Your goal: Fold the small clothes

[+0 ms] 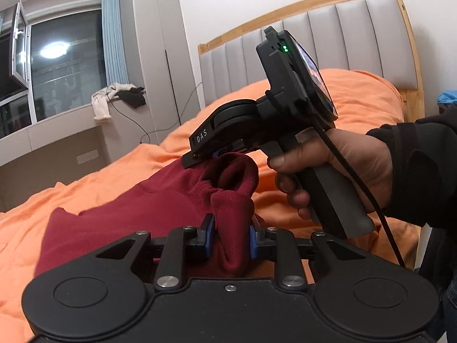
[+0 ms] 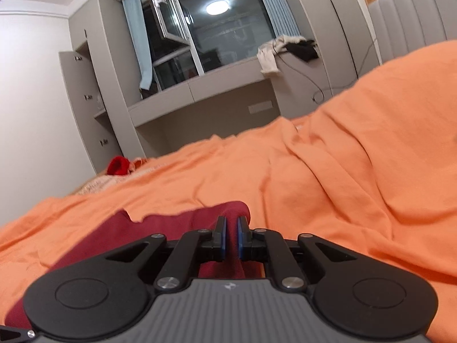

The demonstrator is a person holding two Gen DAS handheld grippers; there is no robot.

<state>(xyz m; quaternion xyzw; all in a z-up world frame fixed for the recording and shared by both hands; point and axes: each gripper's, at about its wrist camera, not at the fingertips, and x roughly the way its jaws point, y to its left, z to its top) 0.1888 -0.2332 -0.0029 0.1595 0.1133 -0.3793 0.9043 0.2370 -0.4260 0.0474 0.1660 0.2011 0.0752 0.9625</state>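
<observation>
A dark red garment (image 1: pixel 120 223) lies spread on the orange bed cover (image 1: pixel 357 105). My left gripper (image 1: pixel 230 228) is shut on a bunched edge of it, the cloth standing up between the blue pads. My right gripper (image 1: pixel 217 154), seen from the side in the left wrist view, pinches the same raised edge a little farther along. In the right wrist view the right gripper (image 2: pixel 231 225) has its blue pads nearly together on the red garment (image 2: pixel 171 223), with a thin gap showing.
A padded grey headboard (image 1: pixel 328 37) with a wood frame stands behind the bed. A window ledge (image 2: pixel 222 74) holds white and black clothes (image 2: pixel 285 48). A bright red item (image 2: pixel 117 165) lies at the bed's far corner. A cable trails from the right gripper.
</observation>
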